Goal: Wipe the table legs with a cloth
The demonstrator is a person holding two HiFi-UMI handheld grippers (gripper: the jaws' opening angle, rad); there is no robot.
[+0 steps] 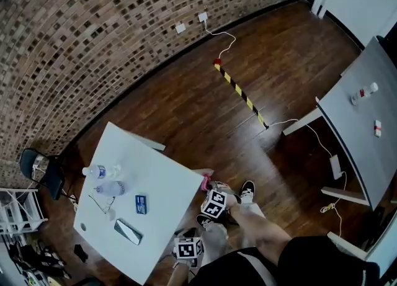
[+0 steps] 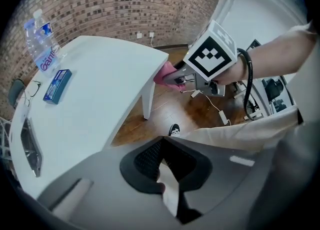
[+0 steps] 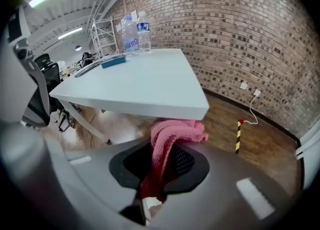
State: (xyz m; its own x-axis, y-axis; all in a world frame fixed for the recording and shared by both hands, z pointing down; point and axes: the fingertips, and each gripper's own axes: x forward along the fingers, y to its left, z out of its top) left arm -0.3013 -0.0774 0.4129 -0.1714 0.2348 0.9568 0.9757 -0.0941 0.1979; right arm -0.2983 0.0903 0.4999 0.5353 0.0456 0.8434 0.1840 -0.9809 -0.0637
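Note:
A pink cloth hangs bunched from my right gripper, which is shut on it. The cloth presses up under the near corner of the white table. In the head view the cloth sits at that corner, just ahead of the right gripper. The left gripper view shows the cloth beside the table's white leg. My left gripper hovers at the table's near edge, lower down. Its jaws are closed on nothing.
Two water bottles, glasses, a blue box and a phone lie on the table. The person's shoe stands beside the corner. A grey table, floor cables and a yellow-black strip lie to the right.

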